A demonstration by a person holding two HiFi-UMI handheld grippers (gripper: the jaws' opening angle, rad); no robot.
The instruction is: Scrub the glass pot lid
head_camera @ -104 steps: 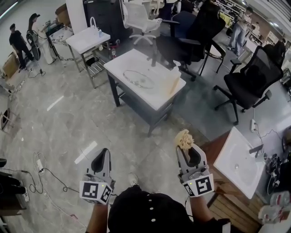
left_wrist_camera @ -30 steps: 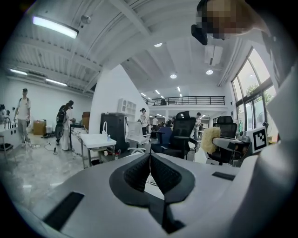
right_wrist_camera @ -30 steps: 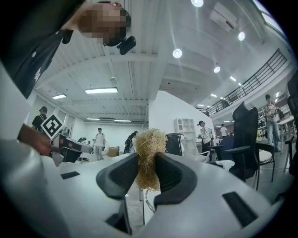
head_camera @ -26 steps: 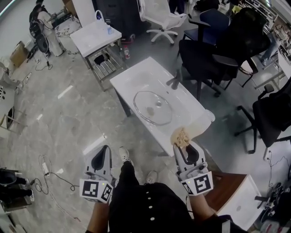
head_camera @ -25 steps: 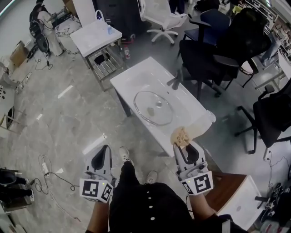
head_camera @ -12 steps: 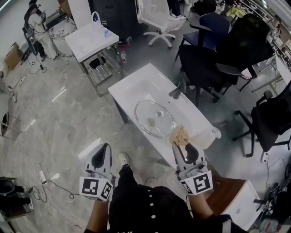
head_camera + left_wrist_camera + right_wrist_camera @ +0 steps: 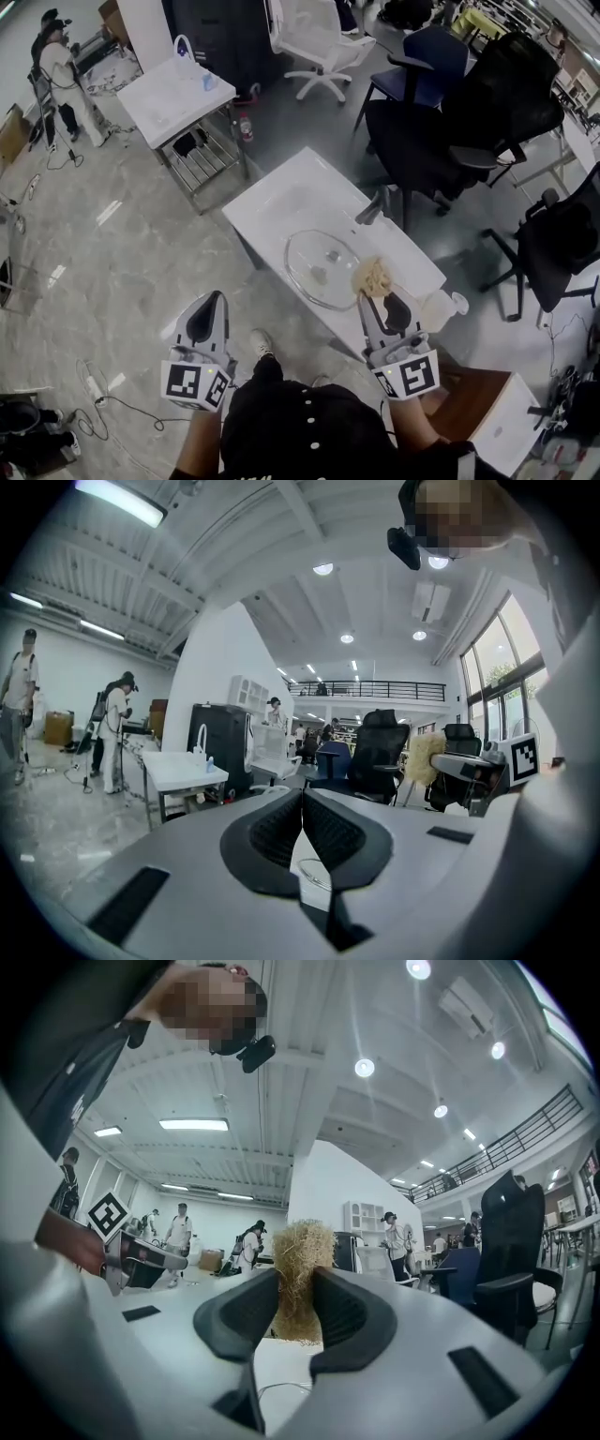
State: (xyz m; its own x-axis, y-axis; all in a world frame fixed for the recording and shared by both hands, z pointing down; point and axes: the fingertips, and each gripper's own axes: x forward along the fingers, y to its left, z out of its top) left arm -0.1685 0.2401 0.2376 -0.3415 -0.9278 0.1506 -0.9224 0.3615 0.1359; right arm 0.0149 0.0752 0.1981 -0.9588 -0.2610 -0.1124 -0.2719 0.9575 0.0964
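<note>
Glass pot lid [image 7: 323, 270] lies flat in the shallow bowl of a white sink top [image 7: 272, 202], round and clear, with a small knob at its centre. A metal faucet [image 7: 373, 208] stands at the far edge just beyond it.

The person holds both grippers out in front, roughly level, marker cubes nearest the body. The left gripper [image 7: 211, 305] hangs over bare grey floor, left of the sink top and well apart from the lid. In the left gripper view its ribbed black pads [image 7: 281, 829] are pressed together with nothing between them.

The right gripper [image 7: 377, 298] reaches over the near edge of the sink top. Its jaws are clamped on a scrubber [image 7: 373, 277], a coarse, straw-coloured tuft of fibres that sticks up past the pads in the right gripper view [image 7: 300, 1258]. From the head view the tuft sits over the lid's right rim, held above it.

Black office chairs [image 7: 441, 131] crowd the far side of the sink top. A second white table [image 7: 173, 94] stands further off to the left, with another person [image 7: 61, 70] near it.
</note>
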